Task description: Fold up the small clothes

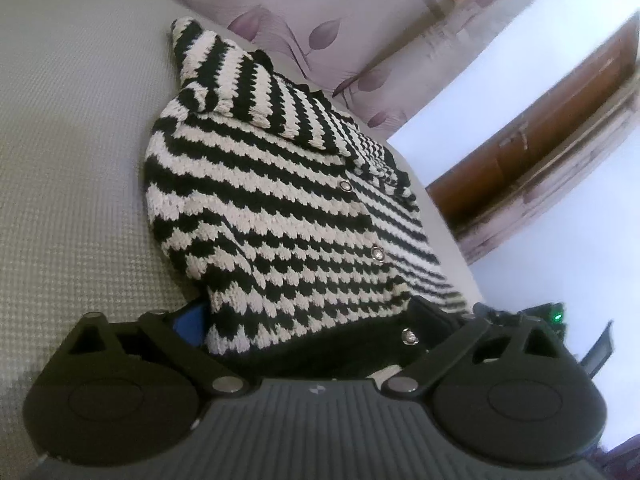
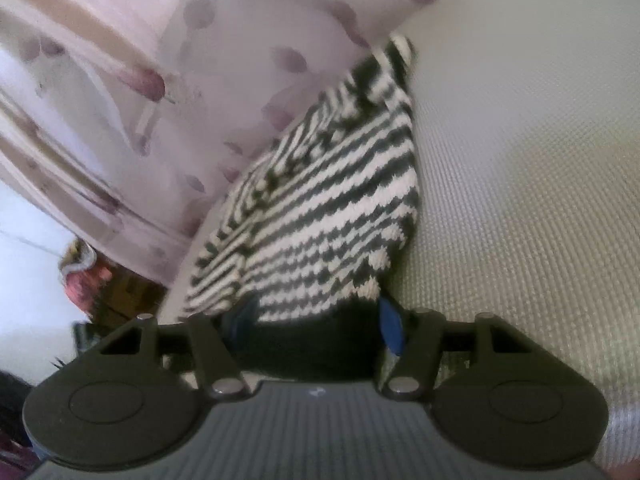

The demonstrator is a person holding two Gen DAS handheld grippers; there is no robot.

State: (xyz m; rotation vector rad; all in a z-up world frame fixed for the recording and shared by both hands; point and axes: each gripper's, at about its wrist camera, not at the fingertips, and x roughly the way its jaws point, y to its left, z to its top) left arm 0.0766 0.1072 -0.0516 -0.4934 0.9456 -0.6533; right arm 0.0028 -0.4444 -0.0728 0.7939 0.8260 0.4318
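Observation:
A small black-and-white striped knit cardigan (image 1: pixel 280 200) with silver snap buttons lies on a pale textured bed surface (image 1: pixel 72 160). One sleeve is folded across its top. My left gripper (image 1: pixel 312 336) is shut on the cardigan's black bottom hem, its fingers mostly hidden by the fabric. In the right wrist view the same cardigan (image 2: pixel 328 208) stretches away from my right gripper (image 2: pixel 316 340), which is shut on the black hem at the other corner. A blue finger pad (image 2: pixel 390 328) shows beside the hem.
A mauve leaf-patterned curtain (image 1: pixel 320 8) hangs past the far edge of the bed. A brown wooden cabinet (image 1: pixel 540 132) stands at the right. A dark device with a green light (image 1: pixel 556 316) sits low at the right. The bed surface (image 2: pixel 520 200) extends to the right.

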